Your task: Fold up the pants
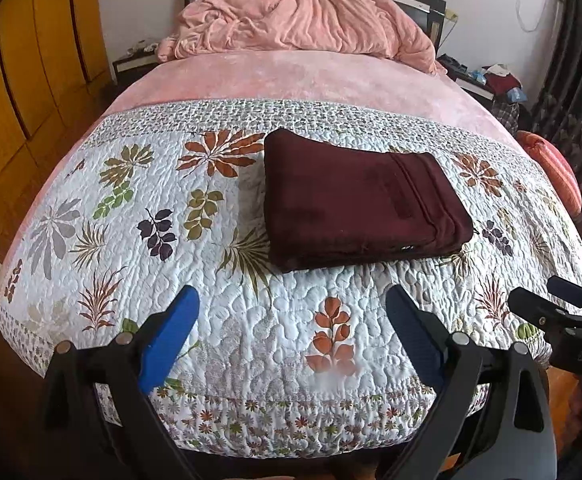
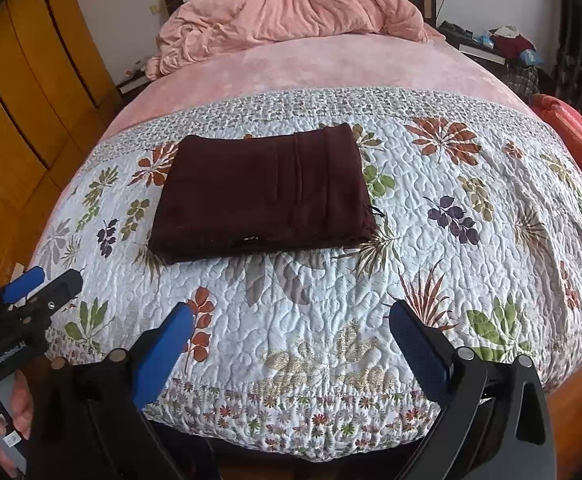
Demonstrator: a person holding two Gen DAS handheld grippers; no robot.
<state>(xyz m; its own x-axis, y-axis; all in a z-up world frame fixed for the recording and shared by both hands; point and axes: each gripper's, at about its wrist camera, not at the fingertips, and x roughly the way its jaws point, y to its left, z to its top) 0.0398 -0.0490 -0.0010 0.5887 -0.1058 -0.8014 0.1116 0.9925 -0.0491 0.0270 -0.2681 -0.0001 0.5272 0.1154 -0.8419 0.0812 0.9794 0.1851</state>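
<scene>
Maroon pants [image 1: 361,200] lying flat on the floral quilt [image 1: 171,240], already a compact rectangle of stacked layers, edges roughly squared; small label visible on the near edge. Folding judged complete or nearly so. Placed mid-quilt, probably for a flat, uncluttered surface to crease on. Left gripper [image 1: 291,320] hovering near the pants on the foot-of-bed side, blue fingers [image 1: 167,340] spread wide, holding nothing. Right gripper [image 2: 291,336] likewise near the pants, same side, fingers apart, empty, not touching the cloth. Both held back and apart from the pants, likely a release pose after the last fold. Bunched pink blanket [image 1: 303,20] well beyond the pants, at the headboard. No containers in view.
</scene>
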